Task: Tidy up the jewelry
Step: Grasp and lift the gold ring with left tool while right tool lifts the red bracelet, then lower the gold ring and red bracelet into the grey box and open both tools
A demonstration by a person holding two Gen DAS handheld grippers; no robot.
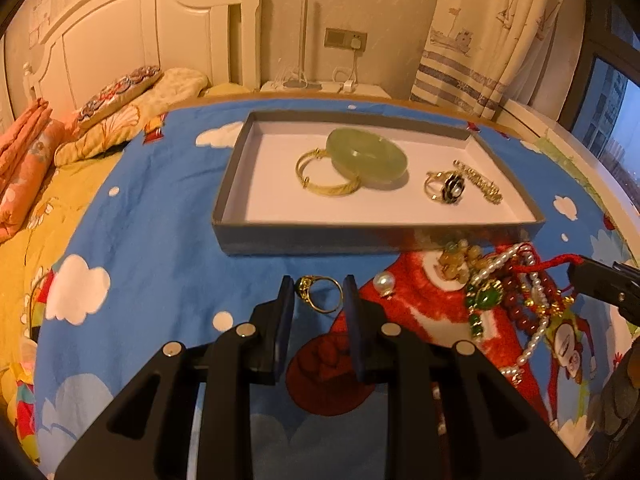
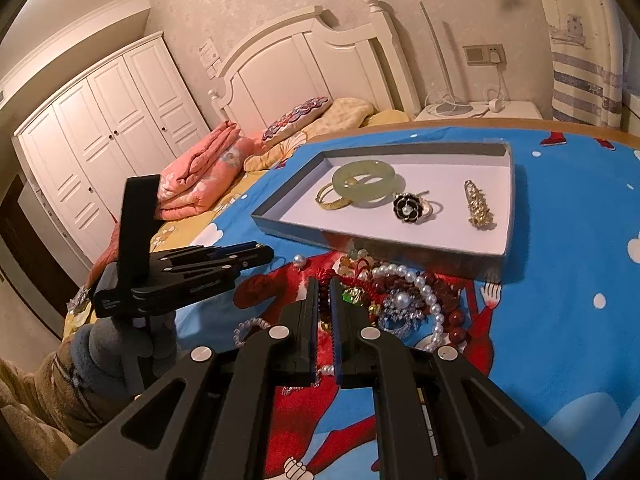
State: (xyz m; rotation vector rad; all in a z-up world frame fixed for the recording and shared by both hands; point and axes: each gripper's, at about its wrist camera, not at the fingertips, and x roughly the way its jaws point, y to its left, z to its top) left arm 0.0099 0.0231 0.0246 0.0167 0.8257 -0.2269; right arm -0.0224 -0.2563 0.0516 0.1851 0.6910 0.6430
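On the left of the blue cartoon bedcover (image 1: 160, 216), the left gripper (image 1: 318, 292) points down with a gold ring (image 1: 320, 294) set with a dark green stone between its fingertips; the jaws are closed most of the way around it, and each pad appears to meet the band, so it reads as a pinch, though contact on the far side is hard to confirm. Gripping the band across its width would keep it from twisting on the way to the tray. Ahead lies the shallow grey tray (image 1: 224, 184) with a white floor, already holding a gold bangle (image 1: 320, 184) leaning under a pale jade bangle (image 1: 366, 158), then a black flower ring (image 1: 450, 188) and a gold brooch (image 1: 478, 182), each given its own spot so pieces do not tangle. A loose pearl earring (image 1: 382, 282) sits just right of the left gripper. Further right, against the tray's near wall, is the unsorted heap (image 1: 508, 288): a pearl strand (image 2: 424, 284), red beads, a green pendant and a red cord. The right gripper (image 2: 325, 292) rests over that heap with its jaws pressed together; whether they nip the red cord beside them is unclear.
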